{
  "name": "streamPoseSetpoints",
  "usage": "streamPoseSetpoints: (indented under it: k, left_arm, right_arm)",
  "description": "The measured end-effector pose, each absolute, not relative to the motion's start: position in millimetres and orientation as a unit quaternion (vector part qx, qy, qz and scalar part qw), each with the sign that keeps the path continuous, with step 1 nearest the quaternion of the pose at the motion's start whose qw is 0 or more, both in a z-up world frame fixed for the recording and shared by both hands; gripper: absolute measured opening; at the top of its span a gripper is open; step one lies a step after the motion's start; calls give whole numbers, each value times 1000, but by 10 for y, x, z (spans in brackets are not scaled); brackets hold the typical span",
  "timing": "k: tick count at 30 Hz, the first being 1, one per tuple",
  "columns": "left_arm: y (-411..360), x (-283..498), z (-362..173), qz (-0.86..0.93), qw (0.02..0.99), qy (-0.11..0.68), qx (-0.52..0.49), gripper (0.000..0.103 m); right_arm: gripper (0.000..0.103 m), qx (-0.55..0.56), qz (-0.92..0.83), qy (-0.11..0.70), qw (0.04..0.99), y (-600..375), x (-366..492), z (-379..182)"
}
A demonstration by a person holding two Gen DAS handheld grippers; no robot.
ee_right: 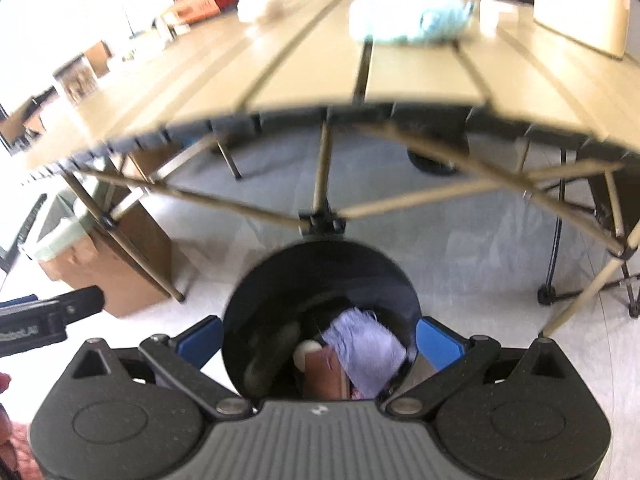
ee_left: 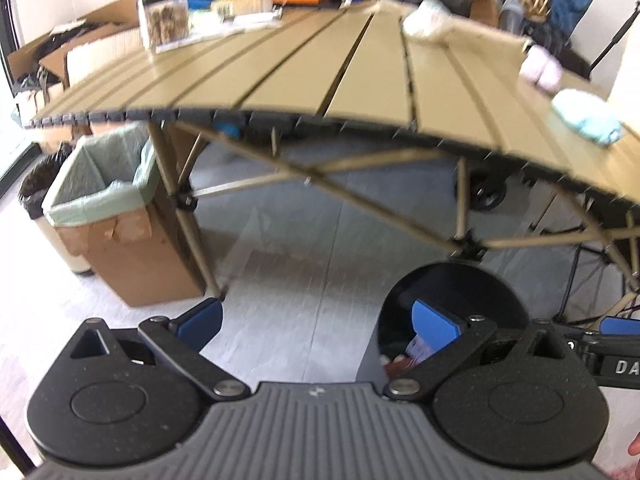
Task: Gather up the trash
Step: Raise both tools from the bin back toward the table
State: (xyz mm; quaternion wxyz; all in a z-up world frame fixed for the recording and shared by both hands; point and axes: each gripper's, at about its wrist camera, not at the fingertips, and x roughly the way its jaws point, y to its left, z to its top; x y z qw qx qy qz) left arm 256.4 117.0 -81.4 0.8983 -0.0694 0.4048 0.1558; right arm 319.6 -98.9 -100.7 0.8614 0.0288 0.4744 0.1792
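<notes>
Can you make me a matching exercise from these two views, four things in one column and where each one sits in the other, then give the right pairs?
Things:
1. Black round bin
2. Cardboard box with the green liner
3. Light blue wad
4. Purple crumpled piece

Places:
A. On the tabletop near its front edge
B. Inside the black bin
C. On the floor beside the table leg
D. On the floor, between the right gripper's open fingers

Pairs: 1-D, 2-C, 3-A, 4-B
</notes>
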Motion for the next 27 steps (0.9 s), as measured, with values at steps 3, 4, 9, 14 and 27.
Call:
streamPoseSetpoints:
  k: [3,4,9,14,27]
  left_arm:
    - [1105,2549,-673,146,911,379,-71,103]
    - [1077,2553,-624,143,915,371,-71,103]
    - [965,2685,-436,138,930,336,-61,103]
    - [896,2858,-263,134,940,307,-62,103]
    - [840,3373,33,133,956,248,-80,103]
  right_arm:
    - [103,52,200,433,877,-1130,3133,-778]
    - [103,60,207,416,883,-1181,3113,-705]
    - [103,88,204,314,923,-1408,3068,-412]
    - [103,98,185,253,945,-1549,3227,-272]
    - [103,72,112,196,971,-1481,3886,-266]
